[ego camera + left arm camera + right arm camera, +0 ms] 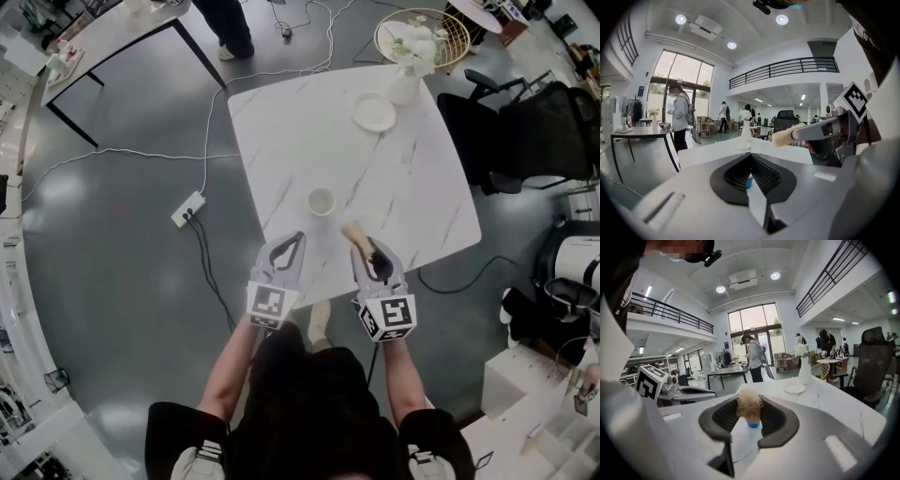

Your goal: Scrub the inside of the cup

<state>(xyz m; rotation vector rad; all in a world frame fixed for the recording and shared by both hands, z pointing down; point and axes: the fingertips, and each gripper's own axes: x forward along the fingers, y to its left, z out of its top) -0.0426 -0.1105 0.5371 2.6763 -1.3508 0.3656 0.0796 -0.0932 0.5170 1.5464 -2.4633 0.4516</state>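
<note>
- The small white cup sits upright on the white marble-pattern square desk. It's out in front of both grippers, roughly between them, and touches neither.
- The left gripper is pressed fully together with nothing in it. In its own view the black ribbed pads meet in a tight V over bare desk.
- The right gripper is pinched narrow on a brush with a fluffy tan bristle head. The head pokes out past the jaw tips, near the cup but apart from it, so it isn't inside. In the right gripper view the tuft sits right in the gap between the dark pads.
- Farther back on the desk there's a flat round white plate. Just beyond it, near the far corner, stands a white vase with white flowers.
- On the grey floor left of the desk lies a white power strip with cables running off it.
- Black office chairs stand off the desk's right side.
</note>
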